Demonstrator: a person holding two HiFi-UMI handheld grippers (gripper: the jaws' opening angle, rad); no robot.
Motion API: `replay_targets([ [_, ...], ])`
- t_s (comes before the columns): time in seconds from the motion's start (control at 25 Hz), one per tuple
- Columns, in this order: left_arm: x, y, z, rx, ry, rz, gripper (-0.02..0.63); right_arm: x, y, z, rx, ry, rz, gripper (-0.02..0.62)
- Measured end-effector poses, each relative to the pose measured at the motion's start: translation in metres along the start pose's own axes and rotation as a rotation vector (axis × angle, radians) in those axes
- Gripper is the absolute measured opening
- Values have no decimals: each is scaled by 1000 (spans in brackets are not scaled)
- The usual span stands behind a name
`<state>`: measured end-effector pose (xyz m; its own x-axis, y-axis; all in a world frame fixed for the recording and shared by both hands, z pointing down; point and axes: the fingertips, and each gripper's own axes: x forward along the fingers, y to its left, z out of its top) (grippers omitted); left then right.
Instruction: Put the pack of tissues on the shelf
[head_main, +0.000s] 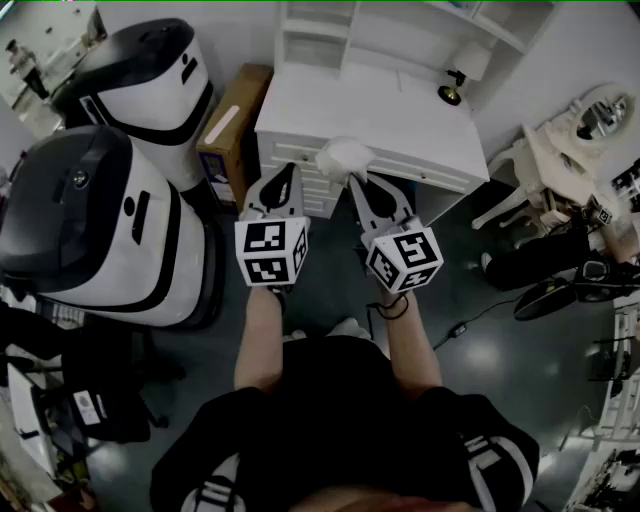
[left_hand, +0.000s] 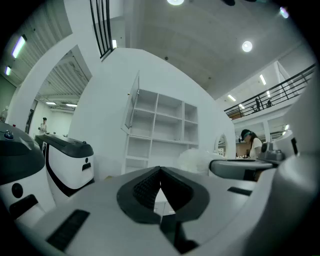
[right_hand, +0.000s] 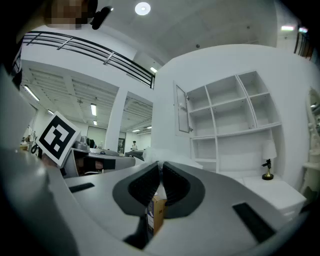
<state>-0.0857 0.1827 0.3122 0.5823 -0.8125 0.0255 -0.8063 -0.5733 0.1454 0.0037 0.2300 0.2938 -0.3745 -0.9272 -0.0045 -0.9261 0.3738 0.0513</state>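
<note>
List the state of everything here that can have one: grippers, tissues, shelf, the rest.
Left gripper: shut, empty.
Right gripper: shut on the pack of tissues.
Pack of tissues: held in the air, not yet on the shelf.
Shelf: compartments in view empty.
Shelf door: swung open.
Lamp: upright on the desk.

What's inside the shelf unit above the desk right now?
Every open compartment of the shelf unit looks bare; the right tool covers the bottom row's lower left corner.
</note>
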Motion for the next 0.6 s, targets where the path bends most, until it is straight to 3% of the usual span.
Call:
replay_targets([
  [0.6,-13,35,4,-25,-5,1,11,26,23,-4,-14,32,-29,20],
])
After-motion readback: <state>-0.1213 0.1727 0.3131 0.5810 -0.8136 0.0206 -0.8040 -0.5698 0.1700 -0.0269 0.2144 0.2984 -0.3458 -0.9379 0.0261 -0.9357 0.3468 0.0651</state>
